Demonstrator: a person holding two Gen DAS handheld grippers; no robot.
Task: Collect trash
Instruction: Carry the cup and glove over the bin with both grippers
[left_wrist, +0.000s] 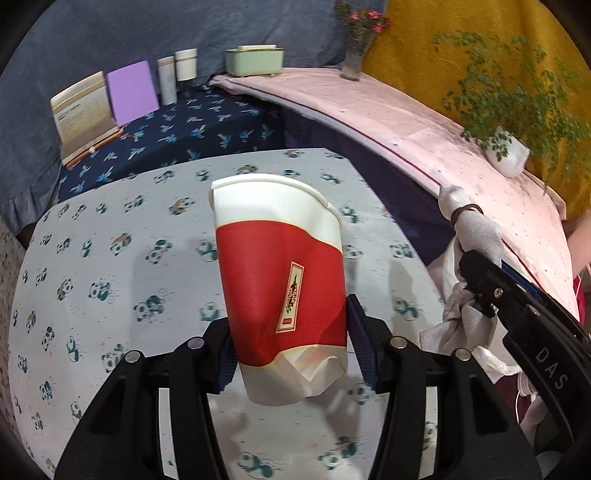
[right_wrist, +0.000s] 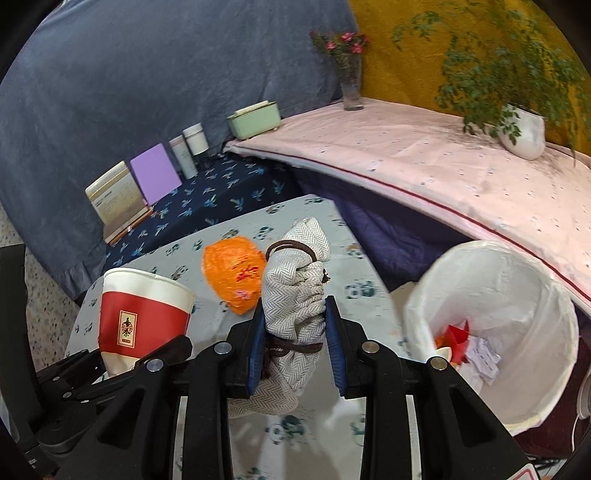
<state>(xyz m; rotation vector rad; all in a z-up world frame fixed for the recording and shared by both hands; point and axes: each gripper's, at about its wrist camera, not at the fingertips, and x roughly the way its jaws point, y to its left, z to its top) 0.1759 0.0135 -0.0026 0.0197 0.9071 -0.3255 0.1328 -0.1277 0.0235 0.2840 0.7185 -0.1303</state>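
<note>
Two hand-held grippers, each gripping a piece of trash above the desk (left_wrist: 110, 229).
Left hand-held gripper (left_wrist: 291, 354) clamps a crushed red-and-white cup (left_wrist: 280, 280) by its sides, held clear of the panda cloth. Right hand-held gripper (right_wrist: 295, 350) pinches a grey cloth bundle (right_wrist: 295, 291) tied with brown bands. An orange wrapper (right_wrist: 232, 273) lies on the desk beyond; a white bin (right_wrist: 498, 325) stands at the near right.
</note>
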